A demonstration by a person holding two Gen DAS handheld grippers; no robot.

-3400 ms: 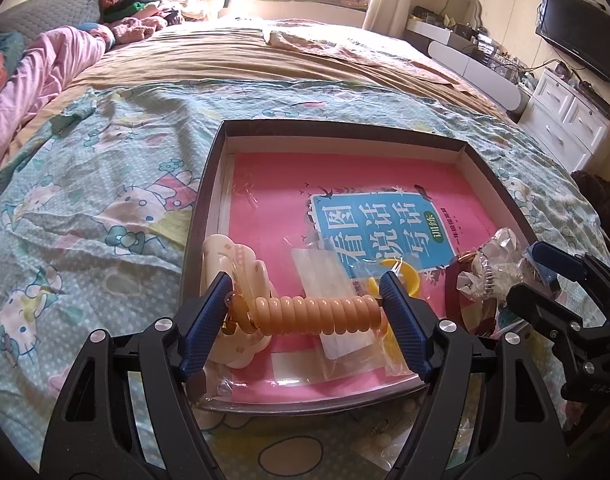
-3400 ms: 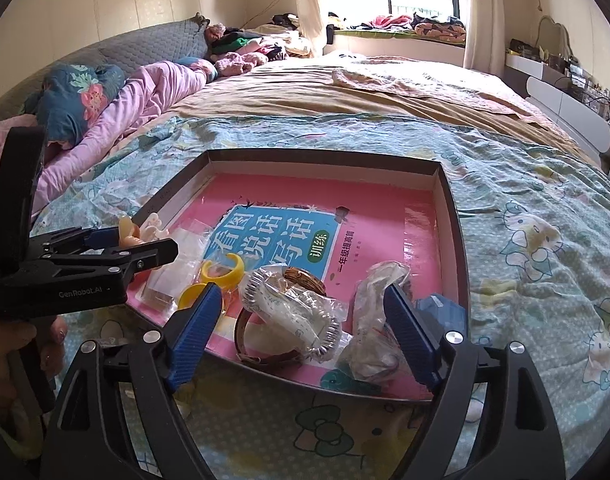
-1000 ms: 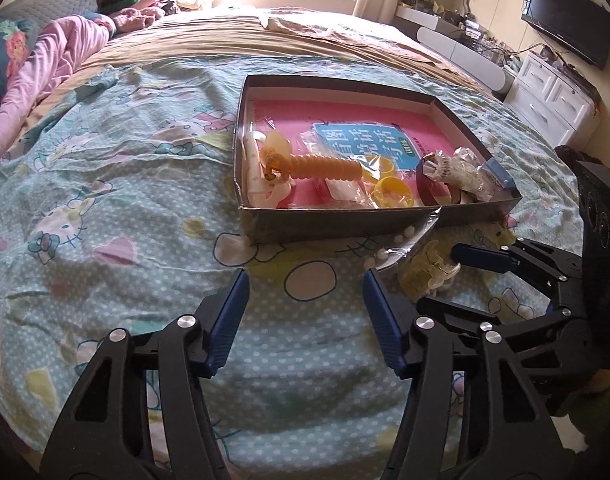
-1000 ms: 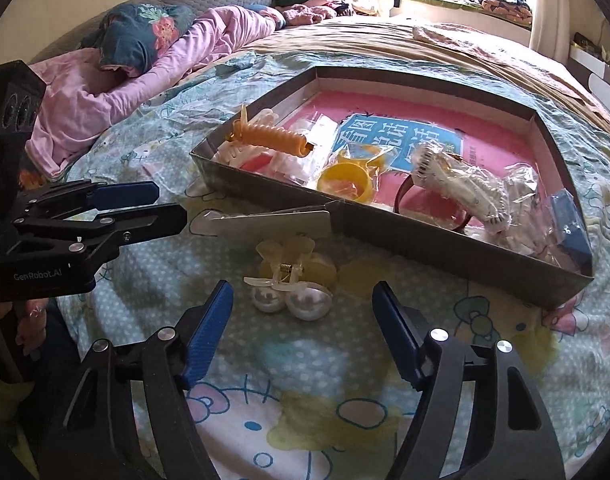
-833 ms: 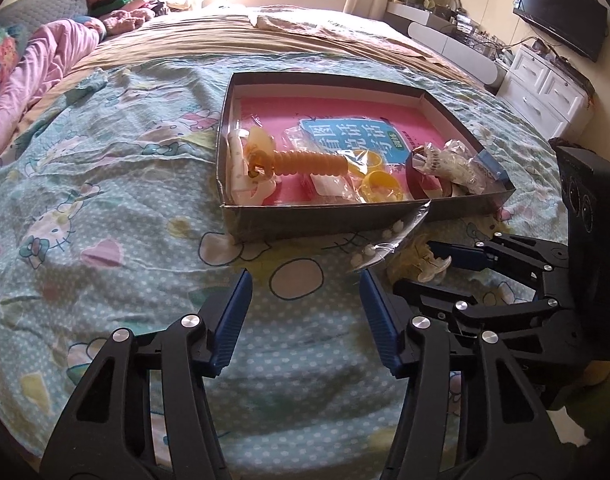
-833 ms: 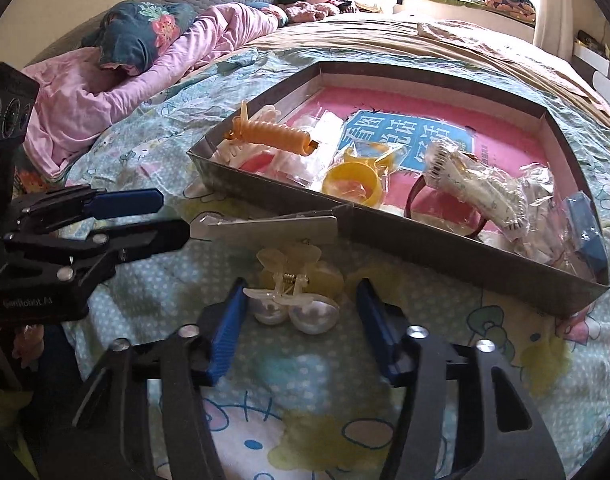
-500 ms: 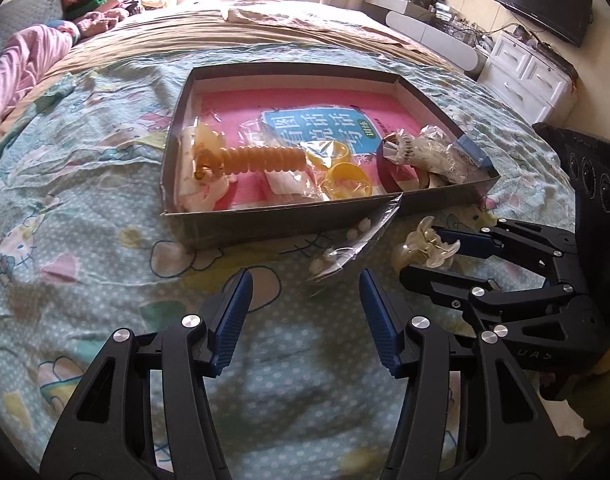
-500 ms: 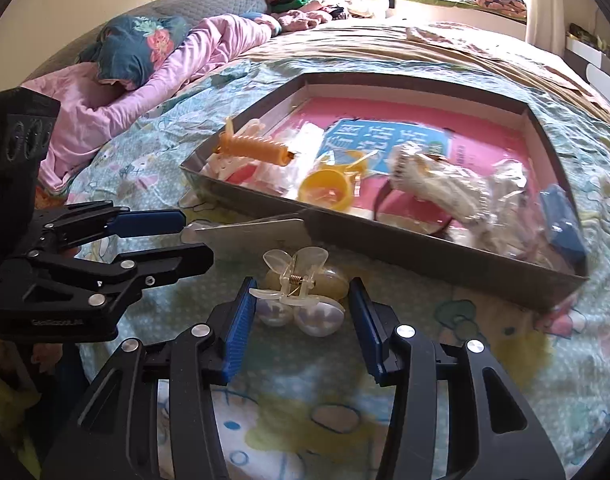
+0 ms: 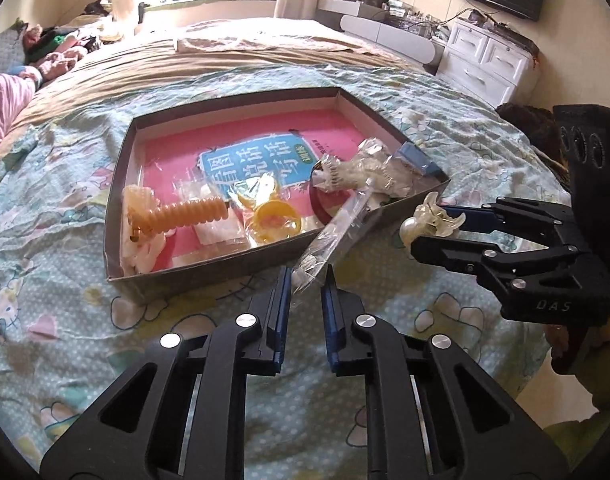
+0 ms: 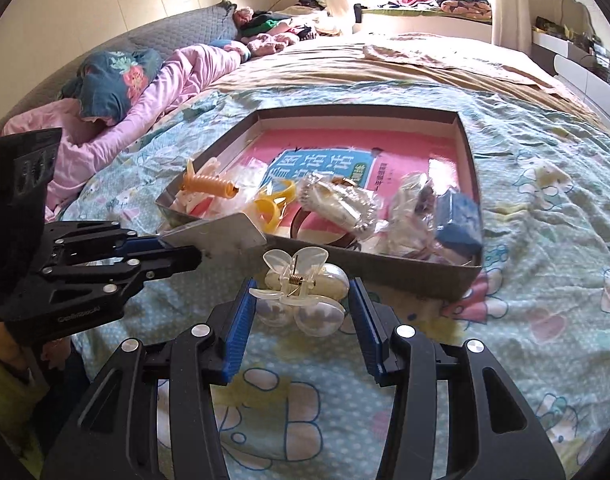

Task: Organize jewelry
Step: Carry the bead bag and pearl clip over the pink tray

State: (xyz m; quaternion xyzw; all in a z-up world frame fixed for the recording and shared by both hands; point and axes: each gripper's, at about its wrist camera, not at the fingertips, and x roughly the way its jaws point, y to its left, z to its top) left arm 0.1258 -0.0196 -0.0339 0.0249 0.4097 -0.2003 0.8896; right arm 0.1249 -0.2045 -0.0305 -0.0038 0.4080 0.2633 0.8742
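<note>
My left gripper [image 9: 307,274] is shut on the near end of a clear flat packet [image 9: 337,232] holding small pearl pieces. The packet slants up over the front wall of the dark box [image 9: 117,200]. In the right wrist view the same packet [image 10: 217,236] sticks out from the left gripper [image 10: 161,245]. My right gripper [image 10: 301,292] is shut on a translucent pearl hair claw [image 10: 301,300], held above the quilt just before the box [image 10: 469,152]. The left wrist view shows that claw [image 9: 429,220] in the right gripper [image 9: 437,225], to the right of the box's front corner.
Inside the box lie an orange spiral clip [image 9: 185,214], a yellow ring [image 9: 275,218], bagged pieces [image 9: 369,172] and a blue block [image 10: 457,220] on a pink book. A cartoon-print quilt [image 9: 65,240] covers the bed. Pink bedding [image 10: 153,96] lies left, white drawers [image 9: 489,64] right.
The left jaws closed on the packet and raised its end toward the box. The right jaws closed on the hair claw and lifted it off the quilt.
</note>
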